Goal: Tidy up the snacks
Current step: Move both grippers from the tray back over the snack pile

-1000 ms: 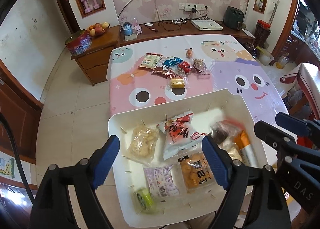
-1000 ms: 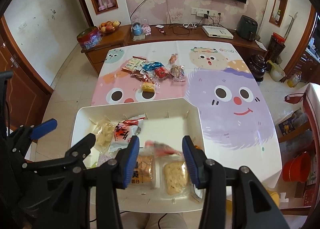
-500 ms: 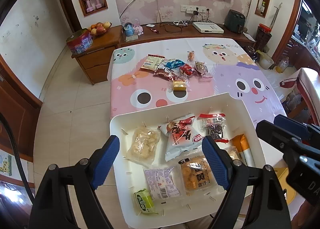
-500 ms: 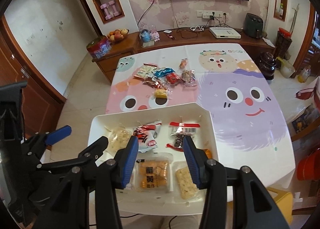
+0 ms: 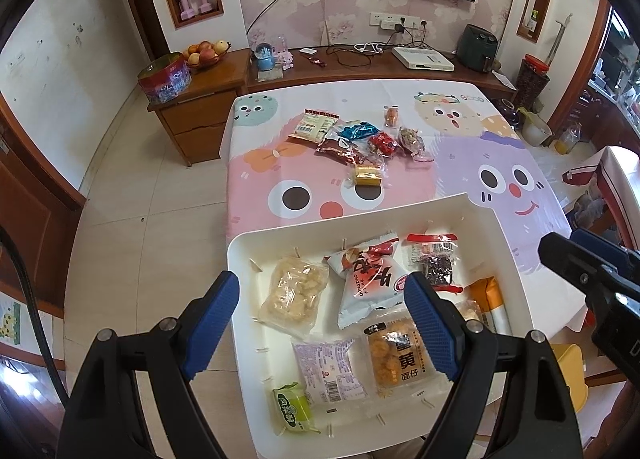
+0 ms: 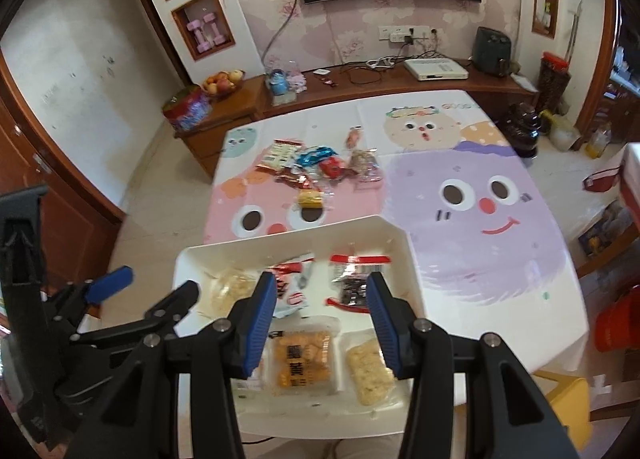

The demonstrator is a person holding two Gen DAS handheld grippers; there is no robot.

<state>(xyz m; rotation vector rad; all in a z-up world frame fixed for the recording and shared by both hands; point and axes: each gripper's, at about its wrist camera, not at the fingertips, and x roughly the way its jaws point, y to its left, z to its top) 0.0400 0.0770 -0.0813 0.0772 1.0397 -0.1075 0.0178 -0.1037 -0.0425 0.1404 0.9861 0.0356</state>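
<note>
Just above the near end of the cartoon-print tablecloth (image 5: 472, 163), both tools hang over the shallow white plastic tray (image 5: 304, 231), and each has its blue pads spread wide with nothing between them. Under the left gripper (image 5: 326, 323) lie a clear bag of pale puffed pieces (image 5: 294, 295) and a white-and-red crinkled packet (image 5: 370, 279), whose long axis tilts from the tray's near side up toward its far right. Beside that packet sits a clear sachet of dark dried fruit with red ends (image 5: 434, 259), long axis running near to far, one red end pointing toward the middle of the table. Nearer the person are an orange square pack (image 5: 398, 355), a lilac wrapped cake (image 5: 328, 367) and a small green sweet (image 5: 292, 409). The right gripper (image 6: 322, 323) hovers over the same tray, the sachet between its pads in that view. Well apart, a loose heap of mixed wrapped snacks (image 5: 356, 143) lies mid-table.
</note>
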